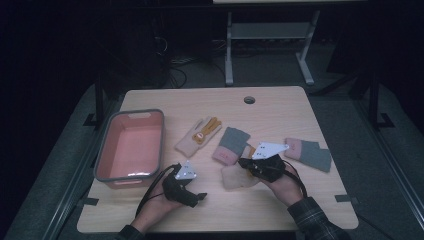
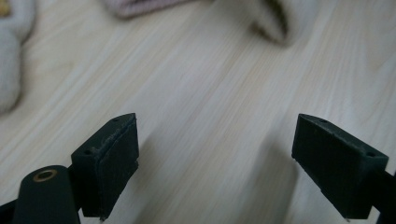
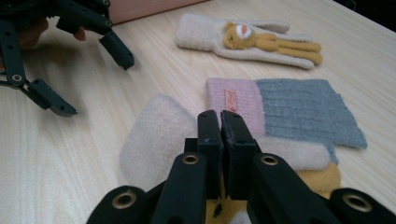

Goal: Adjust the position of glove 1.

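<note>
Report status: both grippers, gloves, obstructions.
Left gripper open over bare table. Right gripper shut above cream glove. Pink bin empty. Nothing obstructing.

Left tongs (image 2: pixel 215 163) gape wide; right tongs (image 3: pixel 220 140) pressed together.

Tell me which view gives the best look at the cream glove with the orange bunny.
The right gripper view: the bunny glove lies sharp and unobstructed, its face and orange ears clear. The high view shows it whole but small, between the pink bin and a pink-and-grey glove. The left gripper view catches perhaps a blurred cream edge at far left.
</note>
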`<action>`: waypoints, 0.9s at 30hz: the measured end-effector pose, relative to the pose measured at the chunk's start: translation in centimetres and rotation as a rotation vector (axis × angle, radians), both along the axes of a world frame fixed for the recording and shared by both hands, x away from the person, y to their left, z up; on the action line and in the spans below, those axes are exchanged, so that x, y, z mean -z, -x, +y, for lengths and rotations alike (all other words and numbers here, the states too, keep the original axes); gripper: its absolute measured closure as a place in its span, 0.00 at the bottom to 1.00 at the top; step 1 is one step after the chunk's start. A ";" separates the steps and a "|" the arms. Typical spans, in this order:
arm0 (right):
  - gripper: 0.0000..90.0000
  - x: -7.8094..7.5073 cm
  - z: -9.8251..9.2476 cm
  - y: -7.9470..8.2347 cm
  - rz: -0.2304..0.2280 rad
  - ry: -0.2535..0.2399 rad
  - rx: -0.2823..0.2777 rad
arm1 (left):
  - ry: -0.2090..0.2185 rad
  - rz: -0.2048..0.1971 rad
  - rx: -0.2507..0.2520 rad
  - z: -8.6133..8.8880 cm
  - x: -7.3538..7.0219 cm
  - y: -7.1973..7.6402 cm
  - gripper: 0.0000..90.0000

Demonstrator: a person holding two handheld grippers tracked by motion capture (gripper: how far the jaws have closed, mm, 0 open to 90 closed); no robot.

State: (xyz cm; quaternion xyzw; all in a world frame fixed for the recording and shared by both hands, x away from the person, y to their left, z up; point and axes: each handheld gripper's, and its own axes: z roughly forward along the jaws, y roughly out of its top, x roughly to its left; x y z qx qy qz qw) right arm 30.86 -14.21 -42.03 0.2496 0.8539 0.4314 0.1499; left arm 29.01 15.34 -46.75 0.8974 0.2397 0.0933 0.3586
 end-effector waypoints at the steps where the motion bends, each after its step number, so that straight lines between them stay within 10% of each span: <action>1: 0.97 0.0 0.0 0.0 -0.002 0.000 0.000 | 0.020 -0.008 0.009 -0.2 -0.3 -0.1 0.16; 6: 0.97 -0.1 0.1 0.1 -0.013 -0.005 -0.014 | 0.132 -0.002 0.036 -1.5 -1.7 -0.5 0.19; 20: 0.97 -0.4 0.2 0.4 -0.027 -0.025 -0.034 | 0.187 0.039 0.144 -6.4 -0.9 -3.4 0.22; 27: 0.97 -0.5 0.1 0.6 -0.028 -0.025 -0.036 | 0.148 -0.015 0.182 -6.7 -1.0 -2.9 0.68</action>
